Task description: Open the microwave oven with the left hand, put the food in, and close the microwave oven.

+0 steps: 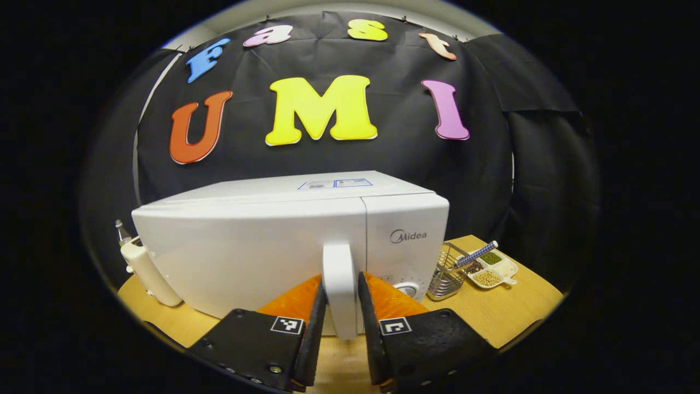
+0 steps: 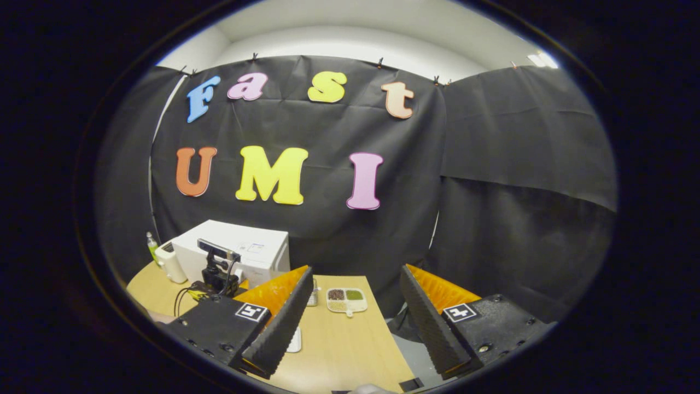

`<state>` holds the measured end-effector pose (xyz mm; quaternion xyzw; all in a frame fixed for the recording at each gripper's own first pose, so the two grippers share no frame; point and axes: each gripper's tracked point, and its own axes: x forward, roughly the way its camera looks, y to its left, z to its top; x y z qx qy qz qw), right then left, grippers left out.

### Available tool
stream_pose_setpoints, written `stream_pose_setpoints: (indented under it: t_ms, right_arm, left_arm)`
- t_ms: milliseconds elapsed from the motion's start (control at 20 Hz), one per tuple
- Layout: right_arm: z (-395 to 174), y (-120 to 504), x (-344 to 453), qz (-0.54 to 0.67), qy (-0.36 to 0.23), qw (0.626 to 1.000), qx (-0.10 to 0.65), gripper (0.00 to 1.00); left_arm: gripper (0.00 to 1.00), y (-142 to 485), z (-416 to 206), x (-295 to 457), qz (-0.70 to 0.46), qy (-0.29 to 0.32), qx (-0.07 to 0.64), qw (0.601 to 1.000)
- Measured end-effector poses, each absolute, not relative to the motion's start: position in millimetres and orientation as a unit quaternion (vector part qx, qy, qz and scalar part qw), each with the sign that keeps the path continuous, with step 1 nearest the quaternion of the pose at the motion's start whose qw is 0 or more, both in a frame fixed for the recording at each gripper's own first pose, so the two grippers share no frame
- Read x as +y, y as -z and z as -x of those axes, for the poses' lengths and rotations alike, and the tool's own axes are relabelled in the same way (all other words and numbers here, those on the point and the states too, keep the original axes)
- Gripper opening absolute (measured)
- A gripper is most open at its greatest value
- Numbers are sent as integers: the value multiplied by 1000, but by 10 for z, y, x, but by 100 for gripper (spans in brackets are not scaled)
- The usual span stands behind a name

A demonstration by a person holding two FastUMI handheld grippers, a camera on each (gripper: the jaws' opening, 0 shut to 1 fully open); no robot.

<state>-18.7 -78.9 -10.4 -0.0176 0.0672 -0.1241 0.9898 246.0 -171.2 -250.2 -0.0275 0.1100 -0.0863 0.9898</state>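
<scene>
A white microwave (image 1: 246,246) stands on the wooden table (image 1: 492,312) with its door closed. My left gripper (image 1: 340,314) is shut on the door's upright white handle (image 1: 338,273), one finger pressing each side. In the right gripper view the microwave (image 2: 257,249) sits at the far left, and the left gripper (image 2: 219,268) is in front of it. The food is a white sectioned dish of beans (image 1: 490,269), to the right of the microwave. My right gripper (image 2: 355,273) hangs open and empty above the table, short of the dish (image 2: 345,300).
A wire basket (image 1: 445,272) with a checked stick (image 1: 477,254) resting across it stands between microwave and dish. A white bottle-like container (image 1: 147,271) stands left of the microwave. The table's right edge (image 2: 391,339) runs under my right gripper.
</scene>
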Motion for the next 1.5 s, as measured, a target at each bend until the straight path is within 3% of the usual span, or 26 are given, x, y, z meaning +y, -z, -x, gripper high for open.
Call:
stream_pose_setpoints:
  t_ms: [100, 200, 250, 350, 550, 600, 650, 850, 1050, 1350, 1400, 1450, 1500]
  right_arm:
    - [191, 89, -794, 17, 125, 990, 64, 100]
    - [194, 104, -740, 12, 120, 991, 65, 100]
    - [200, 122, -716, 7, 116, 991, 65, 95]
    - [205, 103, -663, 4, 111, 992, 61, 100]
    - [258, 73, -615, 13, 107, 993, 53, 100]
    - [274, 80, -613, 11, 107, 993, 54, 95]
    - [286, 105, -617, 6, 106, 993, 56, 100]
    - [303, 221, -528, 10, 97, 993, 66, 100]
    - [212, 253, -245, 2, 53, 996, 68, 100]
    - [82, 299, 289, -7, -25, 998, 65, 100]
    - [79, 315, 362, -9, -35, 997, 67, 96]
    - [72, 338, 412, -11, -43, 997, 68, 100]
    - [67, 350, 442, -13, -48, 996, 68, 96]
  left_arm:
    - [22, 2518, -2455, -1685, 26, 89, 114, 989]
    - [17, 2512, -2453, -1662, 22, 92, 113, 989]
    - [12, 2513, -2430, -1696, 27, 98, 116, 988]
    - [12, 2530, -2410, -1704, 29, 107, 121, 987]
    - [12, 2521, -2392, -1695, 31, 119, 121, 985]
    - [12, 2522, -2379, -1692, 33, 120, 123, 985]
    - [12, 2537, -2302, -1664, 45, 115, 132, 984]
    - [12, 2531, -1800, -1483, 30, 134, 112, 984]
    - [12, 2566, -1301, -1215, 23, 145, 118, 982]
    - [13, 2618, -823, -773, 13, 112, 133, 985]
    - [13, 2632, -776, -699, 13, 106, 135, 985]
    - [14, 2637, -708, -622, 9, 100, 138, 985]
    - [14, 2640, -653, -548, 6, 94, 140, 986]
